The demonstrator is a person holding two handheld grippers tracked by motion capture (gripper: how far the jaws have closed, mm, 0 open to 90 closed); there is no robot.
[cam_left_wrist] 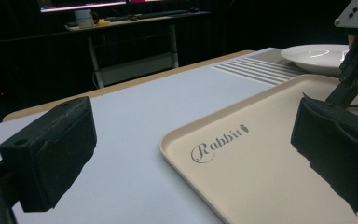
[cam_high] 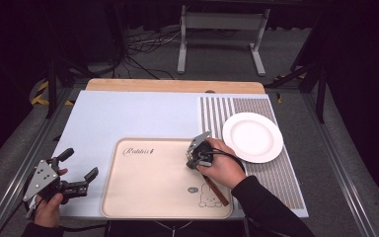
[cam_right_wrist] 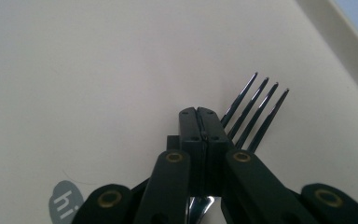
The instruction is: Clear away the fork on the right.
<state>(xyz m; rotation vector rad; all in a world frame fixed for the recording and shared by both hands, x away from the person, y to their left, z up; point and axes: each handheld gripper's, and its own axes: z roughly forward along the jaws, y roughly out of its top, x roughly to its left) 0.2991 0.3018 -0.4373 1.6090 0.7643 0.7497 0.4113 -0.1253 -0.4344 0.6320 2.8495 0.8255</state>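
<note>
Worktop (cam_high: 143,116) carrying beige tray (cam_high: 148,187) near front edge, white plate (cam_high: 252,137) sitting beside tray's far right corner. Left claw (cam_high: 79,170) hovering released beside tray's left edge. Right claw (cam_right_wrist: 198,114) clenching fork (cam_right_wrist: 256,109) over tray.

The fork (cam_right_wrist: 254,109) looks like polished metal, and the white plate (cam_high: 252,137) has a glossy glaze. The cream tray (cam_left_wrist: 261,186) seems smooth matt plastic, while the left claw (cam_left_wrist: 191,154) has black pads with a rough, foam-like surface.
</note>
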